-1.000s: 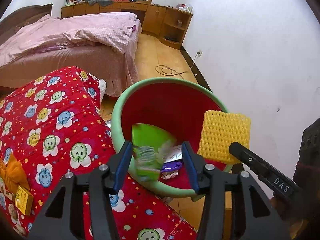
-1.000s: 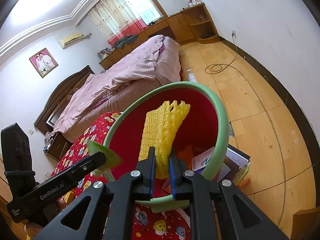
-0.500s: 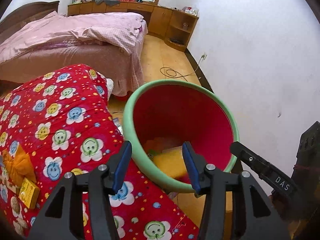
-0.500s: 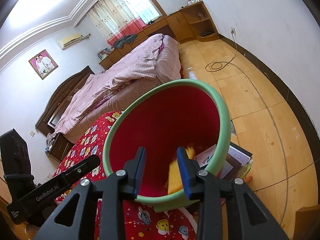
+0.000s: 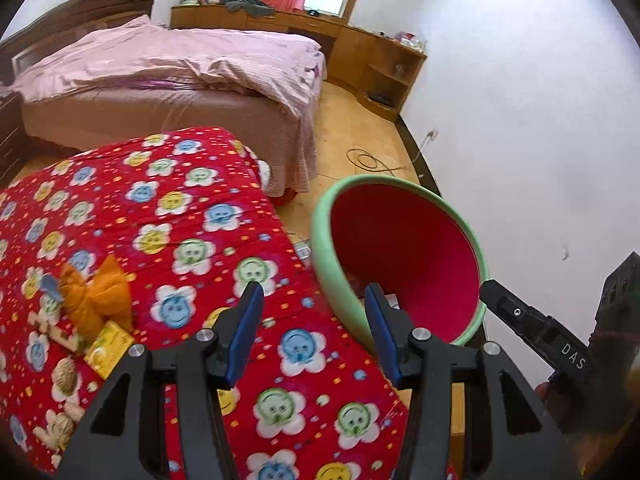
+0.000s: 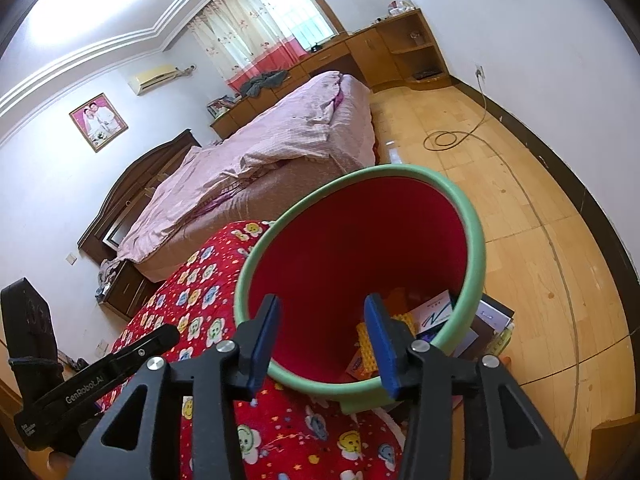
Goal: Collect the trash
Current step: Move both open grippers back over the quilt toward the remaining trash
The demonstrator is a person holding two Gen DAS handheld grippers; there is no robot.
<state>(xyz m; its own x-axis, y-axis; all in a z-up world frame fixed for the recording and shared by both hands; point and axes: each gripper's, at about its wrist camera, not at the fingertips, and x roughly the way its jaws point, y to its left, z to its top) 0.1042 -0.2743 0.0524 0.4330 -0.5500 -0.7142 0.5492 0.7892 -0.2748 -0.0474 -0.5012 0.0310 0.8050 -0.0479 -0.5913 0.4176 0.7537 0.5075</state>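
A trash bin with a green rim (image 5: 320, 240) (image 6: 476, 240) and red inside stands beside a table under a red flowered cloth (image 5: 160, 216) (image 6: 296, 432). In the right wrist view, yellow foam netting (image 6: 366, 350) and paper scraps (image 6: 434, 314) lie in its bottom. My left gripper (image 5: 314, 322) is open and empty, over the cloth's edge by the bin. My right gripper (image 6: 324, 332) is open and empty, just above the bin's near rim. An orange wrapper (image 5: 98, 298), a yellow packet (image 5: 108, 348) and nut shells (image 5: 66, 378) lie on the cloth at left.
A bed with pink bedding (image 5: 172, 68) (image 6: 280, 144) stands behind the table. Wooden cabinets (image 5: 360, 52) line the far wall. A cable (image 6: 448, 138) lies coiled on the wooden floor. A white wall (image 5: 520, 120) is close on the right. Books (image 6: 492, 316) lie by the bin.
My left gripper dropped a green wrapper into the bin and swung left over the cloth. My right gripper opened and let the yellow foam netting fall into the bin.
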